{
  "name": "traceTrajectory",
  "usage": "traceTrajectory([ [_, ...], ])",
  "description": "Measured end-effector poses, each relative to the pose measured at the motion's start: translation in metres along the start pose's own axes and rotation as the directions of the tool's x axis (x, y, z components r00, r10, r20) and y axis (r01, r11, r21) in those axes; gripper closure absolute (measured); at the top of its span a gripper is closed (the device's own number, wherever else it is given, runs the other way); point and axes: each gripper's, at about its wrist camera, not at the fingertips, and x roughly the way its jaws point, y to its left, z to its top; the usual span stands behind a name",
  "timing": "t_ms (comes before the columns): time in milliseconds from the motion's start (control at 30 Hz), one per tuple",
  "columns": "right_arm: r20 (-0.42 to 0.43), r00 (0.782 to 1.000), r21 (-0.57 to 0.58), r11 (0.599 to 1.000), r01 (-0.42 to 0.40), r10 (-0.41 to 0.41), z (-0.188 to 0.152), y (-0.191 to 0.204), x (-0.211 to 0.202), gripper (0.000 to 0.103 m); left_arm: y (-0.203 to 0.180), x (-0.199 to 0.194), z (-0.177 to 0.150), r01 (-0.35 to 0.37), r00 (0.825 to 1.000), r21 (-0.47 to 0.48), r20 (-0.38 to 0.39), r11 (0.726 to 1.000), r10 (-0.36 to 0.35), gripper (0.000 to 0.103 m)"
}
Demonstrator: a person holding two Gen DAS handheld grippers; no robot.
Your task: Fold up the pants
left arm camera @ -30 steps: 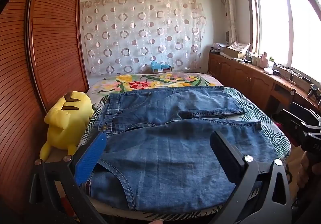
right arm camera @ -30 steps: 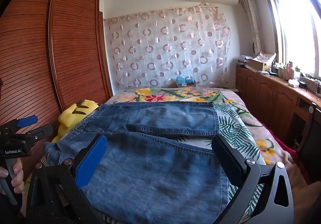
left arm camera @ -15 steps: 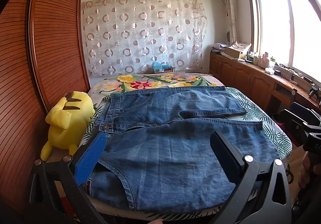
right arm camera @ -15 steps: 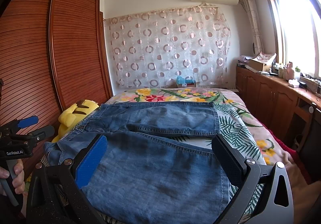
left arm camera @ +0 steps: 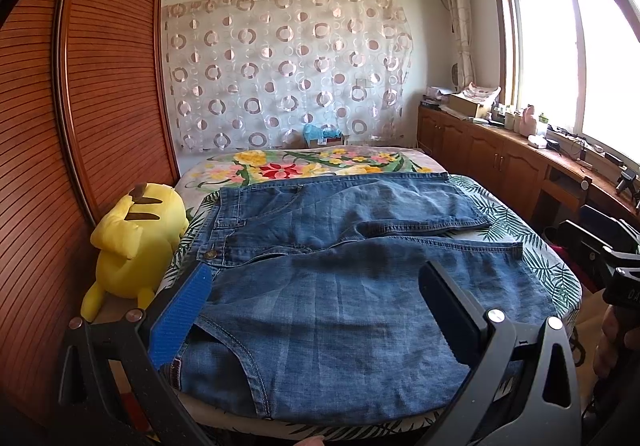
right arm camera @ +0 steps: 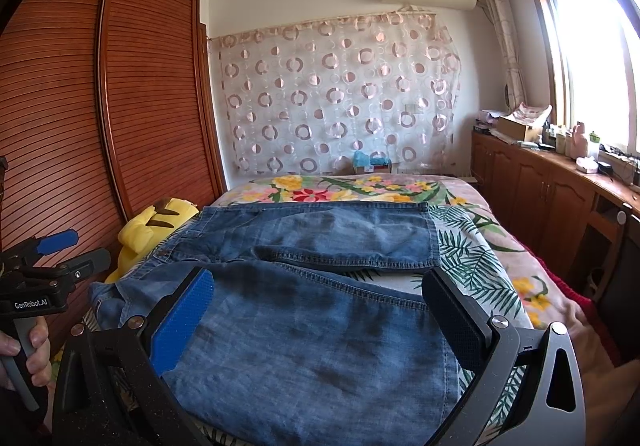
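While the jeans (left arm camera: 332, 282) are spread flat across the flowered bed (left arm camera: 320, 162) at frame centre, left tongs (left arm camera: 316, 310) and right tongs (right arm camera: 320, 314) are held spread above them, nothing pinched.

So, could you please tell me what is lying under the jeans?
The jeans lie spread flat on the floral bedspread, whose flowers and leaves show around their edges. Whatever sits directly beneath the denim is covered and cannot be seen.
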Motion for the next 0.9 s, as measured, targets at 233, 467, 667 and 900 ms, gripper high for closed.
traceTrajectory([
  [233,0.0,1.0,0.0,1.0,0.0,0.0,-0.0002,-0.0003,0.0005,0.0,-0.0004,-0.0002,-0.0003,-0.002,1.0,0.0,0.001,1.0,0.002,0.0],
  [467,0.0,1.0,0.001,1.0,-0.002,0.002,-0.0003,-0.0006,0.001,0.0,0.0016,0.0,-0.0008,-0.001,1.0,-0.001,0.003,1.0,0.001,0.0],
  [667,-0.001,1.0,0.002,1.0,-0.003,0.003,-0.0008,-0.0014,0.0011,0.0,0.0013,-0.0003,-0.0002,-0.002,1.0,-0.001,0.003,1.0,0.002,0.0],
  [900,-0.001,1.0,0.002,1.0,-0.004,0.004,-0.001,-0.0012,0.0011,0.0,0.0014,-0.0006,-0.0015,-0.003,1.0,-0.001,0.006,1.0,0.003,0.0],
])
